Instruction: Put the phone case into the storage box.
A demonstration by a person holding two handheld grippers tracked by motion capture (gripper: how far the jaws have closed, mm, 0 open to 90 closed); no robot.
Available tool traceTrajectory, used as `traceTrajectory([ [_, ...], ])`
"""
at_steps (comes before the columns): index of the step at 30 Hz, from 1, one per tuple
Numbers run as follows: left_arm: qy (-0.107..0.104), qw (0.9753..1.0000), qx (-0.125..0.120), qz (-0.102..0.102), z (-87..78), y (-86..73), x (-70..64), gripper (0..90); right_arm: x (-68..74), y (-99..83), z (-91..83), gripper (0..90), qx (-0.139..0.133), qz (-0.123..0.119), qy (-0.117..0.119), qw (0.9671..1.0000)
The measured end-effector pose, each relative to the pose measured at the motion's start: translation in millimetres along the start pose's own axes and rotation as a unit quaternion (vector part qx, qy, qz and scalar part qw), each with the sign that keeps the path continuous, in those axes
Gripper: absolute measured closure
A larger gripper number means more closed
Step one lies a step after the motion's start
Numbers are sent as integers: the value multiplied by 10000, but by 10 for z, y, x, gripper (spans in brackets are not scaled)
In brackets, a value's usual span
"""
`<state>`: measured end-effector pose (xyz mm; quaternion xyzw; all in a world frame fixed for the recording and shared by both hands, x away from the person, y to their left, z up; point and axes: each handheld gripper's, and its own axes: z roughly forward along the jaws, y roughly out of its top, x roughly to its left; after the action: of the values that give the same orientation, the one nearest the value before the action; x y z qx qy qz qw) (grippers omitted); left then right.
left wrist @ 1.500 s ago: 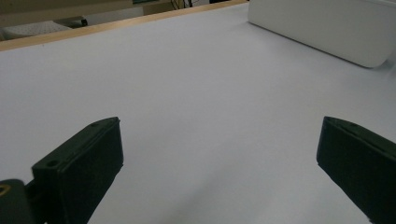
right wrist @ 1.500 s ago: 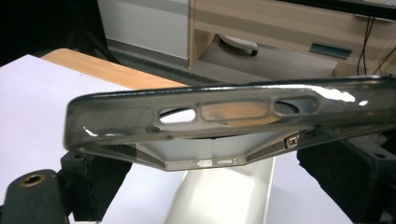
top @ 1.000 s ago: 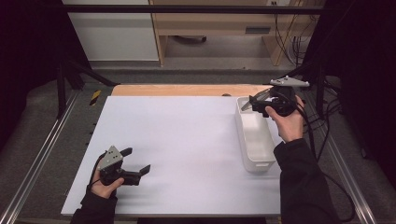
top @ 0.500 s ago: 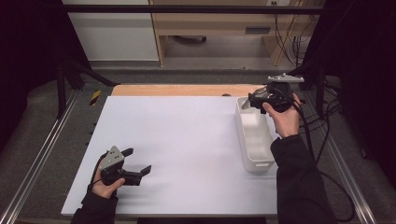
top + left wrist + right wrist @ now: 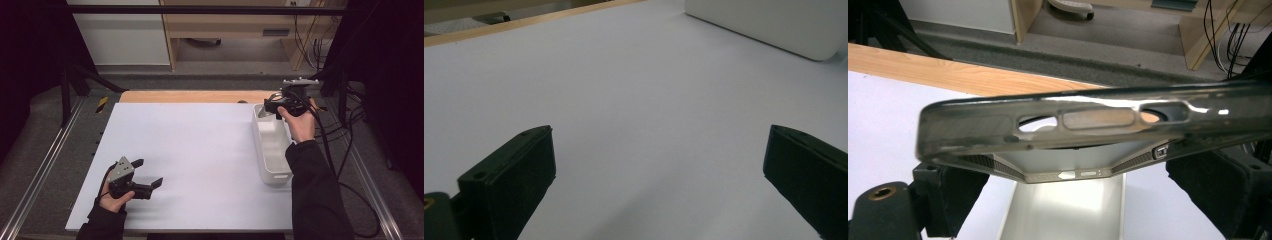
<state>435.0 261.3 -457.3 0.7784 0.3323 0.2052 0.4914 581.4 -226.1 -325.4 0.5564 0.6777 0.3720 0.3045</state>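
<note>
My right gripper (image 5: 276,106) hangs over the far end of a long white tray (image 5: 273,176), shut on a smoky see-through phone case (image 5: 267,108). In the right gripper view the phone case (image 5: 973,122) spans the frame sideways between the two jaws of the right gripper (image 5: 1083,192), with the tray (image 5: 1063,212) below it. My left gripper (image 5: 149,171) rests near the front left of the white table top (image 5: 200,145), open with nothing in it. Seen from the left gripper view, the left gripper (image 5: 659,165) has its jaws spread wide over bare white surface.
The tray (image 5: 774,25) lies along the table's right side. A wooden strip (image 5: 190,96) borders the far edge. Metal rails (image 5: 45,165) run down both sides, and cables (image 5: 345,165) trail to the right. A cabinet and desk stand beyond the table.
My right gripper has carried the phone case toward the tray's far end and a little to the right. The left gripper has not moved.
</note>
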Motion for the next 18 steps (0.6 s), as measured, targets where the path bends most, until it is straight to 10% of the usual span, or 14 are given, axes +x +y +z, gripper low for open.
traceTrajectory([
  [18,-32,10000,41,40,22,-7,-2,0,-10,15,308,115,336,132,-219,9991],
])
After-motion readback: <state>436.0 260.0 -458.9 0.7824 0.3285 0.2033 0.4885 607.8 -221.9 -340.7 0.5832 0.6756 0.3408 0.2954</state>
